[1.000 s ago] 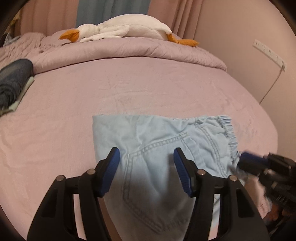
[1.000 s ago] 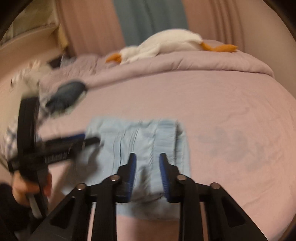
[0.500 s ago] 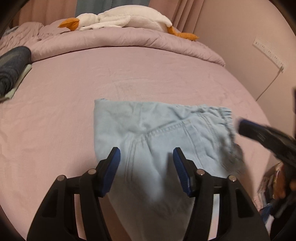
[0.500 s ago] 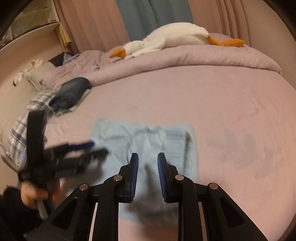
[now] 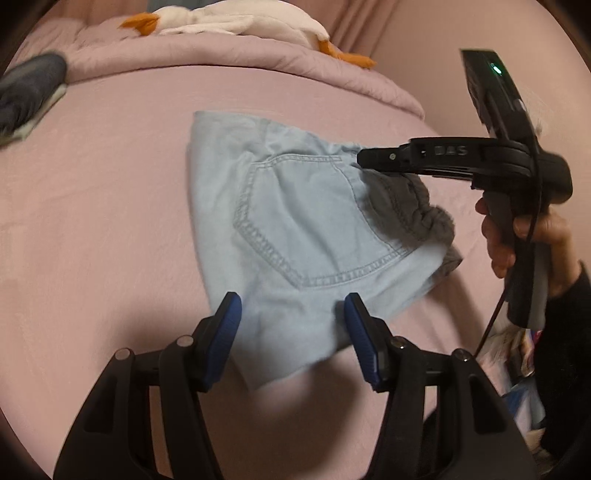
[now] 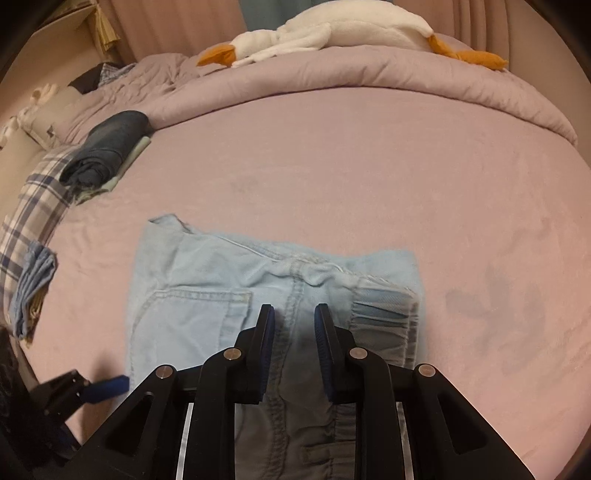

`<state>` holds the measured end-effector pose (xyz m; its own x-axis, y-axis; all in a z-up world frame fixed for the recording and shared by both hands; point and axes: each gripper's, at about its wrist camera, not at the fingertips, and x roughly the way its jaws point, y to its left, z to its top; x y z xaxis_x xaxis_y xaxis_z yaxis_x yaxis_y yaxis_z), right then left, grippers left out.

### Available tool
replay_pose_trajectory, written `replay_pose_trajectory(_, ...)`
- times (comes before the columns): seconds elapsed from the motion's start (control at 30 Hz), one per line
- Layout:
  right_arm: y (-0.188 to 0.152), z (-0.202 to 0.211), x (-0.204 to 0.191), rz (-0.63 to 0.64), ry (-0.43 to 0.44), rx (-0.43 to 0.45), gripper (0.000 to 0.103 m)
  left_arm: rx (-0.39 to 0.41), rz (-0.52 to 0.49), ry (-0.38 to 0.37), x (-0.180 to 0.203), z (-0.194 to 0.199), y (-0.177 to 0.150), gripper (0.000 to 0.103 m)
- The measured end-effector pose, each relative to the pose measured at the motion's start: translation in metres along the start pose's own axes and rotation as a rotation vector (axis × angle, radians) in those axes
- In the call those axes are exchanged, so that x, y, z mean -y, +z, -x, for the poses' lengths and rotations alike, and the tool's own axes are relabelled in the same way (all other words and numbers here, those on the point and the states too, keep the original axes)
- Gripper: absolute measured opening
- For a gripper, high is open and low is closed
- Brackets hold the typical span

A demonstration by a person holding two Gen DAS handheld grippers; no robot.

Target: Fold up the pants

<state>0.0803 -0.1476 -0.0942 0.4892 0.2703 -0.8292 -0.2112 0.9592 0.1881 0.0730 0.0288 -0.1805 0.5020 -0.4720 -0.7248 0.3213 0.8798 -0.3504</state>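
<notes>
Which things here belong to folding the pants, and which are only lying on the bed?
For the job:
- light blue pants, already folded small
- left gripper, open
- right gripper, open over the waistband

Only lying about:
- toy goose
- dark rolled clothes
- plaid cloth
- blanket

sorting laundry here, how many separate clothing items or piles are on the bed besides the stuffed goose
3 visible: the light blue pants under the grippers, a rolled dark garment at far left, and a small folded blue cloth at the left edge. More may lie outside the frame.
</notes>
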Motion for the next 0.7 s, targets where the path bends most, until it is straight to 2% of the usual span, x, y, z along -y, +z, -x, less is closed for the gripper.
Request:
replay_pose_trajectory(0.1, 0.013, 0.007, -0.01, 0.015, 0.131, 0.018, 0.025, 0.012, 0.096, -0.002, -0.017, 0.007, -0.004, 0.059)
replay_pose_trajectory(0.2, 0.03, -0.001, -0.021, 0.009, 0.224, -0.01, 0.029, 0.001, 0.193, -0.066, -0.032, 0.004, -0.005, 0.059)
replay_pose_trajectory(0.27, 0.042, -0.015, -0.033, 0.011, 0.27, -0.037, 0.031, -0.008, 0.193, -0.078, -0.03, 0.002, -0.002, 0.055)
replay_pose_trajectory(0.33, 0.05, -0.03, -0.045, 0.017, 0.31, -0.061, 0.031, -0.023, 0.17, -0.067, -0.026, -0.002, 0.003, 0.042)
replay_pose_trajectory(0.43, 0.062, -0.051, -0.065, 0.04, 0.345, -0.095, 0.031, -0.038, 0.172, -0.059, -0.026, -0.005, 0.006, 0.039)
replay_pose_trajectory(0.53, 0.066, -0.064, -0.081, 0.105, 0.319, -0.116, 0.031, -0.052, 0.186, -0.067, -0.028, -0.008, 0.008, 0.035)
replay_pose_trajectory(0.57, 0.064, -0.071, -0.089, 0.156, 0.252, -0.147, 0.026, -0.057, 0.184, -0.065, -0.028, -0.008, 0.008, 0.034)
replay_pose_trajectory(0.6, 0.063, -0.076, -0.095, 0.199, 0.196, -0.168, 0.012, -0.058, 0.181, -0.063, -0.028, -0.008, 0.009, 0.034)
replay_pose_trajectory(0.63, 0.06, -0.083, -0.103, 0.244, 0.121, -0.185, 0.009, -0.058, 0.176, -0.058, -0.026, -0.008, 0.009, 0.034)
replay_pose_trajectory(0.7, 0.06, -0.088, -0.103, 0.23, 0.097, -0.185, 0.002, -0.058, 0.168, -0.05, -0.024, -0.006, 0.009, 0.034)
